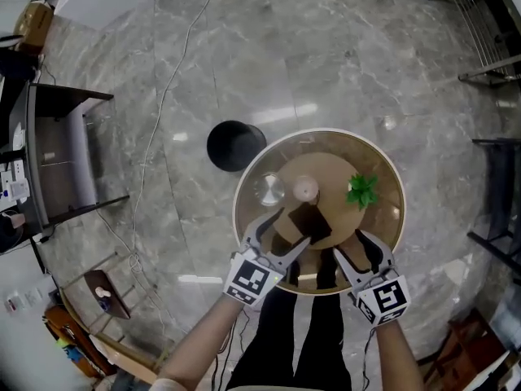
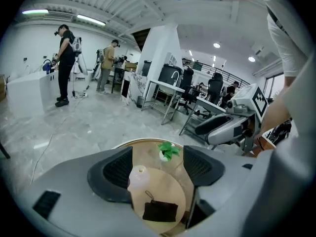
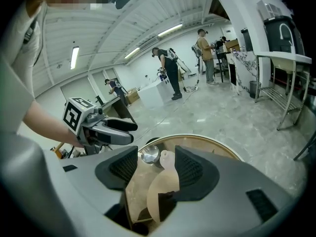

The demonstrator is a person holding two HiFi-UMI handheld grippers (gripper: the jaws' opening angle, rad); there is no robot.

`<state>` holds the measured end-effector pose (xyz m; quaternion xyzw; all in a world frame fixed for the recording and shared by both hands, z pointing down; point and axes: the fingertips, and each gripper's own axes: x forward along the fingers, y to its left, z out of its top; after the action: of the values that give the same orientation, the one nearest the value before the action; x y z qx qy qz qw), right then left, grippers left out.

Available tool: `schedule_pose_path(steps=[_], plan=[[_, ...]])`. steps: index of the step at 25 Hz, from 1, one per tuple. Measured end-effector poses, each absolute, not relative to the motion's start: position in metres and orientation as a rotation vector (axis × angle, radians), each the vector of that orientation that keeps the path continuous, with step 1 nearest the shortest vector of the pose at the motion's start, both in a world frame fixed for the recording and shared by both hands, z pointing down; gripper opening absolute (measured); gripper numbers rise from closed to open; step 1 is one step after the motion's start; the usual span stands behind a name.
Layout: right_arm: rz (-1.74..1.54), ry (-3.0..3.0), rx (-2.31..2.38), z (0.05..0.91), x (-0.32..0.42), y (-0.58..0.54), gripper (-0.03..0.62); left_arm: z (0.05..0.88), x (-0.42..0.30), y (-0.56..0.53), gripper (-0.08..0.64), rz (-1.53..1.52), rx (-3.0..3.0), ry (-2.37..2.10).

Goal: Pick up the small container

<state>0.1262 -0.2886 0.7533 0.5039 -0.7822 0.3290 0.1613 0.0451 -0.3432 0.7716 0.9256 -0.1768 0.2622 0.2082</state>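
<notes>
The container (image 1: 305, 190) stands upright on the round board (image 1: 330, 169) on the counter (image 1: 392, 218), beyond the dark pouch (image 1: 309, 222). The left gripper (image 1: 285, 230) is nearer. Its jaws are released and empty, and the container lies just ahead, toward its left jaw. The right gripper (image 1: 358, 249) hovers farther off, its jaws likewise parted and empty.

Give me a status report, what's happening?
Left gripper and right gripper open, empty. Small container untouched on wooden board. Dark pouch lies between it and left gripper.
</notes>
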Motion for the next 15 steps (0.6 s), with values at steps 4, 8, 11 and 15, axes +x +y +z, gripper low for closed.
schedule_pose_path(steps=[4,8,11,15], plan=[[0.947,-2.234,1.43,0.796,0.118,-0.293,0.244,0.821,0.051,-0.354,0.336,0.801,2.6,-0.47],[0.967,-2.23,1.431,0.833,0.115,-0.294,0.244,0.86,0.061,-0.36,0.327,0.841,2.631,-0.425],[0.95,-2.24,1.413,0.854,0.112,-0.297,0.244,0.882,0.068,-0.365,0.324,0.853,2.652,-0.404],[0.926,-2.252,1.392,0.873,0.11,-0.303,0.244,0.91,0.073,-0.363,0.319,0.917,2.697,-0.348]])
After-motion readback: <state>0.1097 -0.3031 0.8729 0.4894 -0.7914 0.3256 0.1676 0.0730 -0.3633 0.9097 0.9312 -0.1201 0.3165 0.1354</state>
